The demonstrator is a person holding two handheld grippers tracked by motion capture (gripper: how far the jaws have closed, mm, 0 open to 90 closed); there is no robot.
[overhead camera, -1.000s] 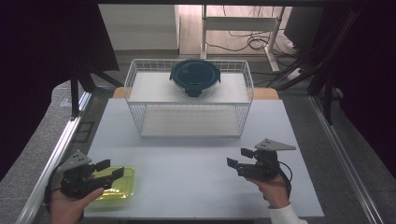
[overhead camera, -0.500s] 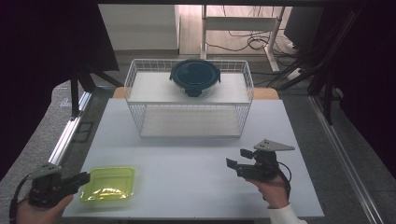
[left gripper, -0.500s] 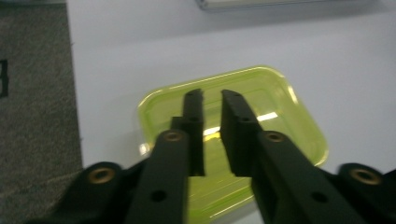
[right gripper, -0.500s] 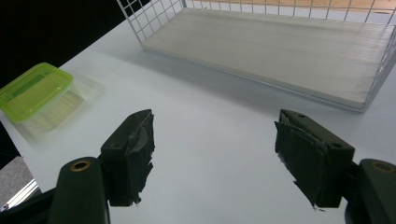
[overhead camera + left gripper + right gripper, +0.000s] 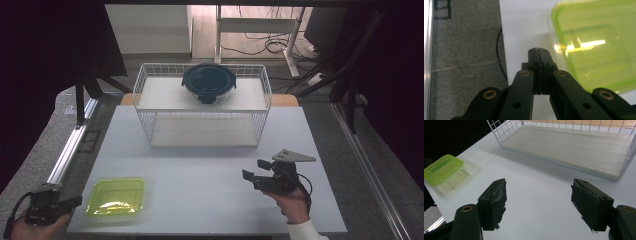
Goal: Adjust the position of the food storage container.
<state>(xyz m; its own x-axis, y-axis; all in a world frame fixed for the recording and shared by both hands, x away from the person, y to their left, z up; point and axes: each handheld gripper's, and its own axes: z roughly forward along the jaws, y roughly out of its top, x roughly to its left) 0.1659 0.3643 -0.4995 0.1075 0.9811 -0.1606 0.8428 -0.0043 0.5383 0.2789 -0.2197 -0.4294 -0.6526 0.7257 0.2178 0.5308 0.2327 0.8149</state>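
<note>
Left gripper [image 5: 75, 201]: lower left of high view, off the table edge; jaws just closed together, nothing between.
Right gripper [image 5: 254, 170]: lower right, jaws apart, empty, over bare table [image 5: 210, 170].
Green box [image 5: 116, 197]: lower left on table, just right of left gripper, not held.
Rack [image 5: 202, 112]: upper centre, dark lidded bowl [image 5: 208, 82] on top shelf.
Progress: box apparently released; likely placing done, or grasp yet to begin.

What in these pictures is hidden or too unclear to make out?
- Contents of the round dark-lidded container: high view, the lid covers them.
- Green-lidded box: left gripper view, cut off by the top and right edges; glare hides any contents.
- Left tool: high view, dark and small at the table's corner.
- White wire rack: right gripper view, upper part cut off.
</note>
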